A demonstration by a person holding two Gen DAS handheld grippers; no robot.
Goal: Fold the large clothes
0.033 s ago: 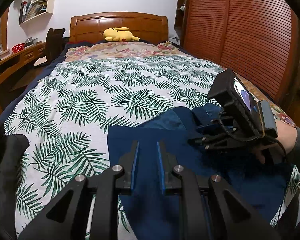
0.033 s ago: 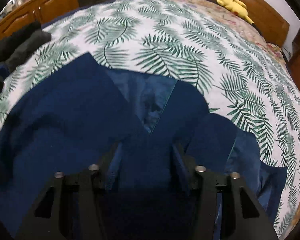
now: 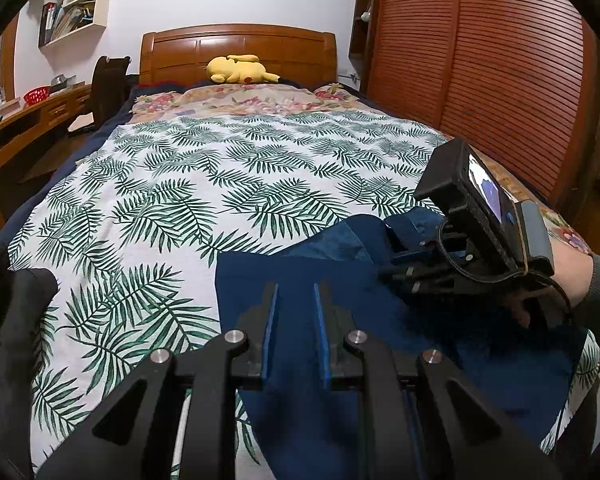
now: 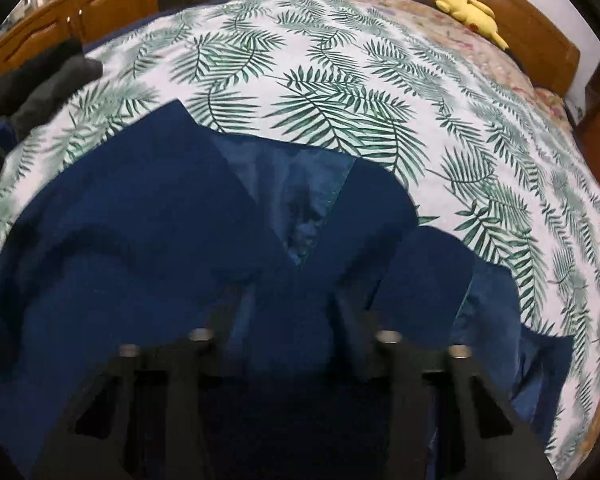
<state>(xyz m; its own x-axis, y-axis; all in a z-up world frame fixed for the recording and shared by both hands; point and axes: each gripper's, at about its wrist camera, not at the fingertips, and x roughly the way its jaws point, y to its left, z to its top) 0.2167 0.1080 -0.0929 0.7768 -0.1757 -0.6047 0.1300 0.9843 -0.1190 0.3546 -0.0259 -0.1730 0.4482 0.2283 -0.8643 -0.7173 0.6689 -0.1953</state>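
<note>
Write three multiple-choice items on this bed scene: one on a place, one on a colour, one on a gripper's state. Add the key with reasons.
1. Where does the yellow plush toy lie?
A. at the headboard end of the bed
B. on the navy garment
C. on the desk

2. What colour is the garment being folded?
A. red
B. navy blue
C. white

3. How does the left gripper stand?
A. shut on the garment
B. open, nothing between its fingers
C. out of view

Key: A, the toy rests by the wooden headboard; B, the cloth on the leaf-print sheet is dark blue; B, a clear gap shows between its blue pads.
</note>
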